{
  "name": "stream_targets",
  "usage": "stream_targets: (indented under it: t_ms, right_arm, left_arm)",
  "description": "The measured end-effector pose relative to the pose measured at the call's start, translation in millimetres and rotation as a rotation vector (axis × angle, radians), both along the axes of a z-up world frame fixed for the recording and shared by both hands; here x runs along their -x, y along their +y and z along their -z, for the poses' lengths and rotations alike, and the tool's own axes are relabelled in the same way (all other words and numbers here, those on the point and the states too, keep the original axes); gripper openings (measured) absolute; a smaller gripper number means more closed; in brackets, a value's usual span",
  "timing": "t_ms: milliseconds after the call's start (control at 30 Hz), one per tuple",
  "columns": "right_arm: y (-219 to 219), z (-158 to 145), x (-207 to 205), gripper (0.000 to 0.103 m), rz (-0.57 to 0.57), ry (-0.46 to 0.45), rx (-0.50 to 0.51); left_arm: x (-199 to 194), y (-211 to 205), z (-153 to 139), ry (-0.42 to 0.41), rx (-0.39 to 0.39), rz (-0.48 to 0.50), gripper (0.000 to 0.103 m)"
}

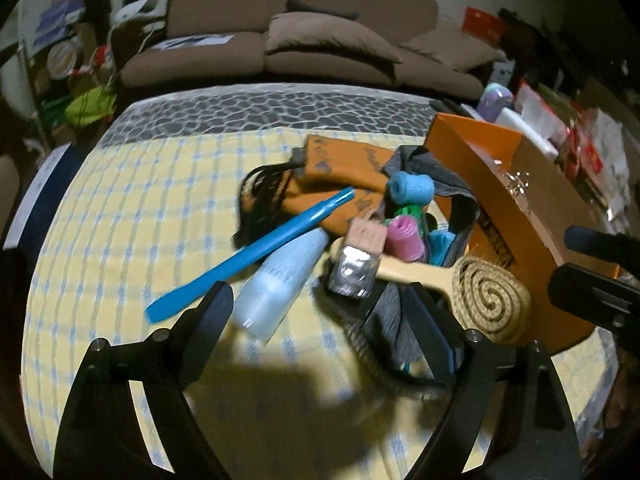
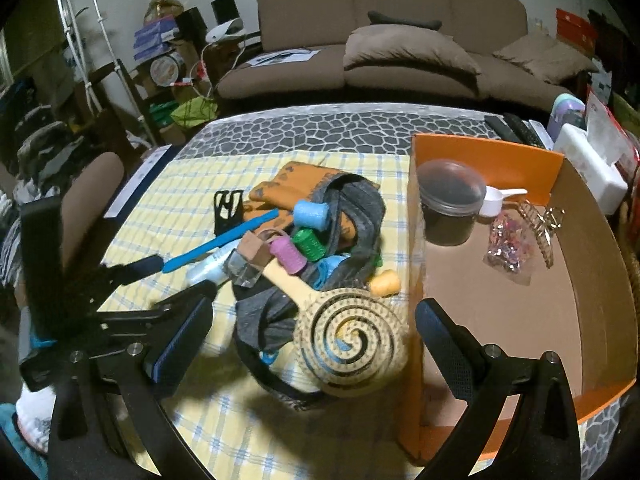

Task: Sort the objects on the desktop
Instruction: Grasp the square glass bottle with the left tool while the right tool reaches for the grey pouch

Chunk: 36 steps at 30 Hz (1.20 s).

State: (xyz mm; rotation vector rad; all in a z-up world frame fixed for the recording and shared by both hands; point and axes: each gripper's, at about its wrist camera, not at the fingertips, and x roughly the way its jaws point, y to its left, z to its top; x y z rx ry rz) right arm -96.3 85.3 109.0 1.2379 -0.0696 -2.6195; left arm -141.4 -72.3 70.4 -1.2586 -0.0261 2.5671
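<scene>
A pile of small things lies on the yellow checked cloth [image 1: 140, 200]: a blue comb [image 1: 256, 252], a pale blue tube [image 1: 276, 284], a glass bottle [image 1: 354, 272], foam rollers [image 1: 412, 188] and a wooden spiral brush [image 2: 352, 344] on grey fabric. My left gripper [image 1: 320, 308] hangs open just before the tube and bottle, touching neither. My right gripper [image 2: 314, 330] is open too, its fingers wide on either side of the brush head without pressing it. The left gripper [image 2: 168, 280] also shows at the left of the right wrist view.
An orange box [image 2: 500, 160] stands right of the pile and holds a dark jar [image 2: 450, 204], a white scoop [image 2: 500, 198], a hair claw [image 2: 540, 224] and a small bag [image 2: 508, 248]. An orange cloth [image 1: 340, 160] lies behind the pile. A brown sofa [image 2: 400, 60] stands beyond the table.
</scene>
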Motion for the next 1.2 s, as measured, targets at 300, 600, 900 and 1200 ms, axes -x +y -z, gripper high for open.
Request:
stream_targets:
  t_ms: [300,600,900,1200]
  right_arm:
    - [13.7,-2.8,1.6,0.102,0.011,-0.002,0.117]
    - [16.3,-2.1,3.8,0.102,0.015,-0.006,0.124]
    - [19.1,-3.5,4.5,0.102,0.012,0.005,0.149]
    - [18.0,-6.3,5.2,0.102,0.004,0.012,0.184]
  left_arm:
    - [23.2,23.8,18.1,-0.014,0.044,0.051,0.049]
    - [28.7,23.7,23.7,-0.03,-0.015,0.069,0.027]
    - [14.4,-6.2,-12.6,0.005,-0.162,0.029,0.024]
    - [-10.4,-36.6,-68.7,0.102,-0.284,0.032,0.024]
